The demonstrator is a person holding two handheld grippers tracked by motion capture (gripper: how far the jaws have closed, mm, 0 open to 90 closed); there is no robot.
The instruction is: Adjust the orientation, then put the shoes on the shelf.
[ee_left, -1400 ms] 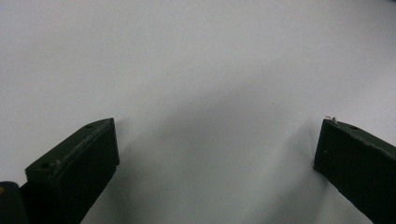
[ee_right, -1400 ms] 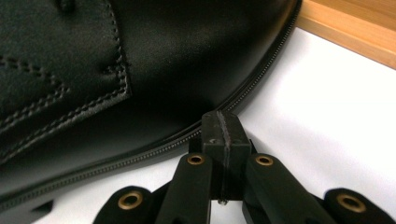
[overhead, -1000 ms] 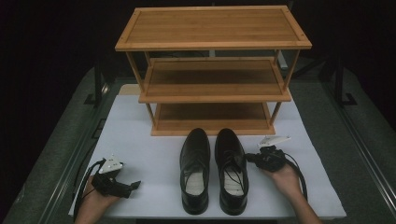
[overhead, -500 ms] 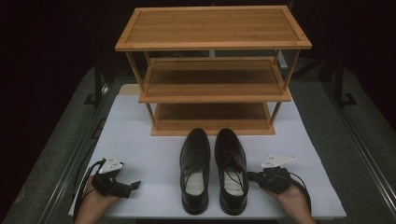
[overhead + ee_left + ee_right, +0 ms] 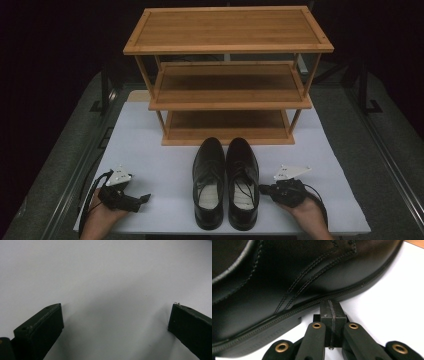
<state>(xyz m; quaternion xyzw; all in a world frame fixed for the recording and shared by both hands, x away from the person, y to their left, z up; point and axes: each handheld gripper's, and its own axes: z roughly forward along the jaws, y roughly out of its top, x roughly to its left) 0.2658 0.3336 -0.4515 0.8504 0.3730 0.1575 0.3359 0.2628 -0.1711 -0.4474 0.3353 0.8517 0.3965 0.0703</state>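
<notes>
Two black leather lace-up shoes stand side by side on the white mat, toes toward the rack: the left shoe (image 5: 208,182) and the right shoe (image 5: 242,182). My right gripper (image 5: 263,189) lies low at the right shoe's outer side, jaws shut, tips against the sole edge. In the right gripper view the right gripper (image 5: 331,307) has its closed pads touching the welt of the right shoe (image 5: 287,277). My left gripper (image 5: 145,198) rests on the mat at the front left, well apart from the shoes. In the left gripper view its jaws stand wide over bare white mat (image 5: 105,285).
A three-tier bamboo shoe rack (image 5: 227,75) stands at the back of the white mat (image 5: 165,160). Dark grey table surface (image 5: 380,165) surrounds the mat. Black cables trail from both grippers near the front edge.
My right gripper has slid back toward the front edge along the right shoe's side, from beside its laces to beside its heel part. The left gripper and both shoes have stayed put.
</notes>
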